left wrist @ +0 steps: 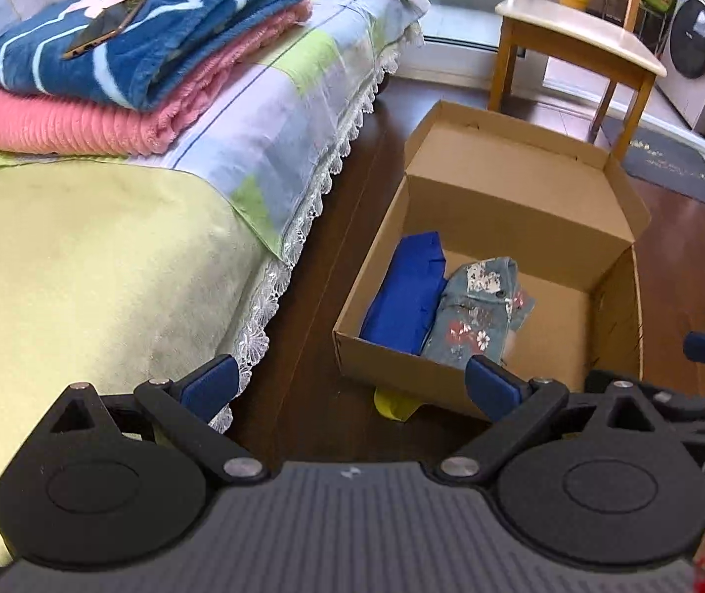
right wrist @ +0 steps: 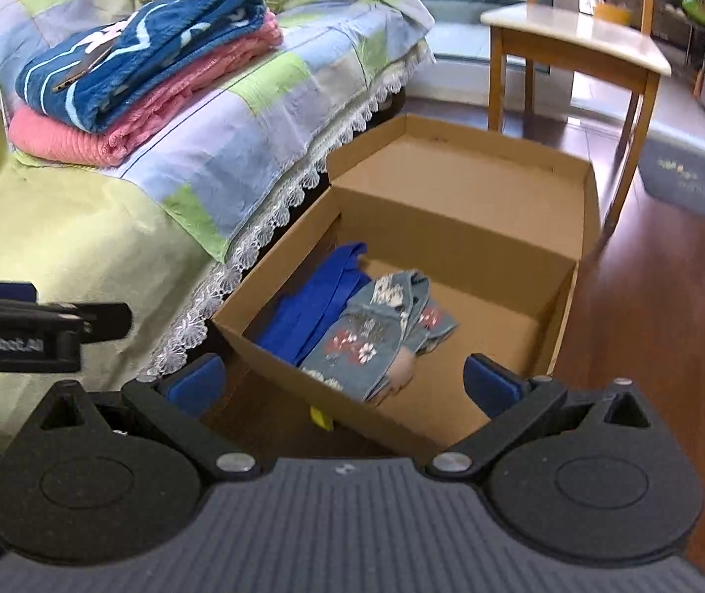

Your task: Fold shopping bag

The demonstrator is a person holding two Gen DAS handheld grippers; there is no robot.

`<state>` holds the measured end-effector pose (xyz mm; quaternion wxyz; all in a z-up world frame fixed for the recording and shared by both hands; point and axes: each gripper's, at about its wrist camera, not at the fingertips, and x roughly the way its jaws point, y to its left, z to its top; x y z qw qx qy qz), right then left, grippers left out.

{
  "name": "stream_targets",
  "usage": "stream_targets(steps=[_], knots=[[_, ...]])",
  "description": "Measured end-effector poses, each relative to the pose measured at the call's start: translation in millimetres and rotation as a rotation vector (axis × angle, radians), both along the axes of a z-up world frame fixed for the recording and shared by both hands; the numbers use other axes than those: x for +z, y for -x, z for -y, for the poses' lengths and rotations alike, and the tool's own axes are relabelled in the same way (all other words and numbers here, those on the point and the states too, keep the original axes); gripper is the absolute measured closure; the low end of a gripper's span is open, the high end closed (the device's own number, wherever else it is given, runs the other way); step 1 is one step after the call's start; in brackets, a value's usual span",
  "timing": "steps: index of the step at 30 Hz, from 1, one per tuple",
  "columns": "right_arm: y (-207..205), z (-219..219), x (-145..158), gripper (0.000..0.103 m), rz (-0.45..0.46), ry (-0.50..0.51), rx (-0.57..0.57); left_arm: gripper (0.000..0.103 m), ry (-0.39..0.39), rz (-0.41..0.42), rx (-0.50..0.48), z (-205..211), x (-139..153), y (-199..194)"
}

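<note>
Left claw (left wrist: 352, 385): fingers spread wide, holding nothing.
Right claw (right wrist: 347, 383): likewise wide apart, empty.
Folded blue fabric shopping bag (left wrist: 404, 294): centre frame, inside open brown cardboard box (left wrist: 614, 306), seemingly touching folded floral denim-blue bag (left wrist: 476, 314).

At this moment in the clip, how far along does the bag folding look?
Two folded bags already lie in the open cardboard box: a blue bag and a floral bag beside it. Nothing is in hand: the left gripper and right gripper are both open and empty above the box's near edge. Whether more bags remain cannot be told; no unfolded bag is in view.
</note>
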<state>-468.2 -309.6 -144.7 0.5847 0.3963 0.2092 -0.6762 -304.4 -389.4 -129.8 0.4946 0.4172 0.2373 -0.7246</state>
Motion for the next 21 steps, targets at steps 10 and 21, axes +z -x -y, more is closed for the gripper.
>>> stream_targets(steps=[10,21], knots=[[12,4,0,0.001,0.009,0.007,-0.112,0.004,-0.026,0.043,-0.019,9,-23,14],[9,23,-20,0.001,0.027,-0.098,-0.187,0.004,-0.085,0.059,0.049,18,-61,-6]])
